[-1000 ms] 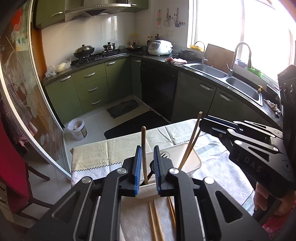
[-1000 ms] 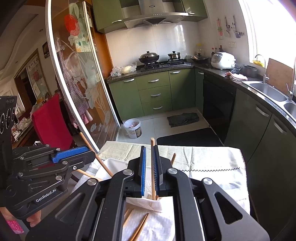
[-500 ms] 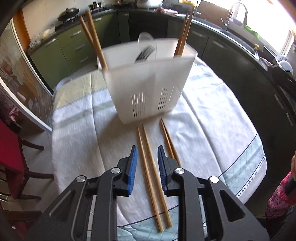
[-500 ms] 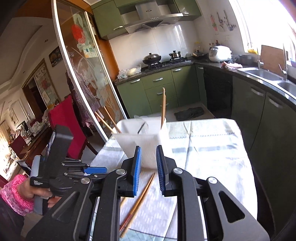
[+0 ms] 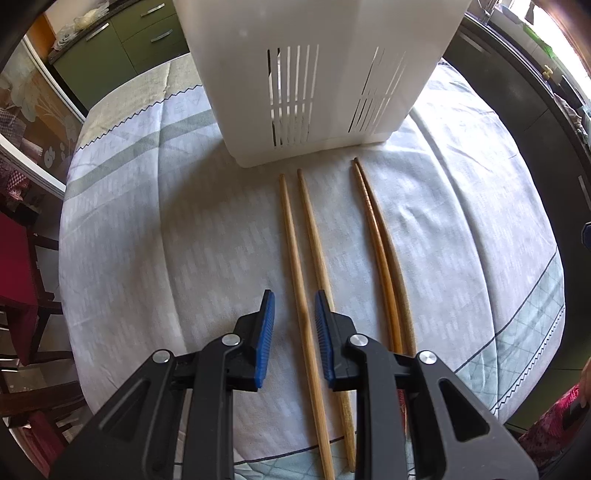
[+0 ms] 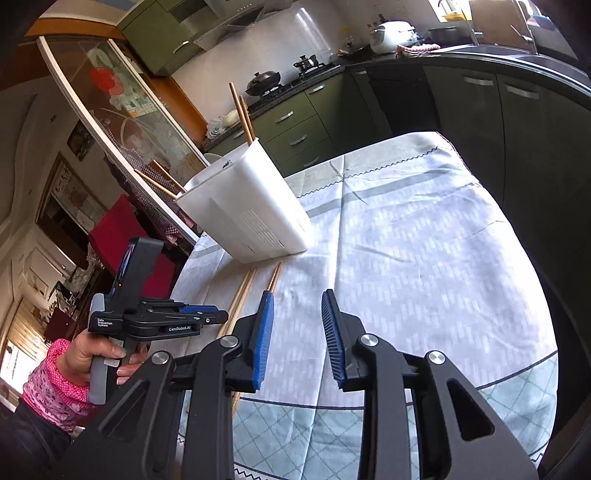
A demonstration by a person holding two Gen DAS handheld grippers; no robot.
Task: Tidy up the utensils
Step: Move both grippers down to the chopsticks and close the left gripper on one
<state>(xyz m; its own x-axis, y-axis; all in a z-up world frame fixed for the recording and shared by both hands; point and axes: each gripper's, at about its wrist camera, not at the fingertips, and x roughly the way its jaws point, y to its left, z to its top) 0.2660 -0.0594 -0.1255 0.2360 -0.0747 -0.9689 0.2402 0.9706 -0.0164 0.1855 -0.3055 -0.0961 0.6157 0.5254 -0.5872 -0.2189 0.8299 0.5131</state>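
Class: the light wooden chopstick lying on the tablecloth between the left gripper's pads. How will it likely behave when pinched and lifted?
The chopstick looks like thin solid wood, so probably stiff and light. Its long, slender, tapering form may roll on the tablecloth if nudged. Gripped near one end by the left gripper, it may droop or pivot.

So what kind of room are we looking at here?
A home kitchen, most likely: green cabinets under a dark countertop, a black wok on the gas stove, a white rice cooker, and a cloth-covered table with a white plastic utensil holder.
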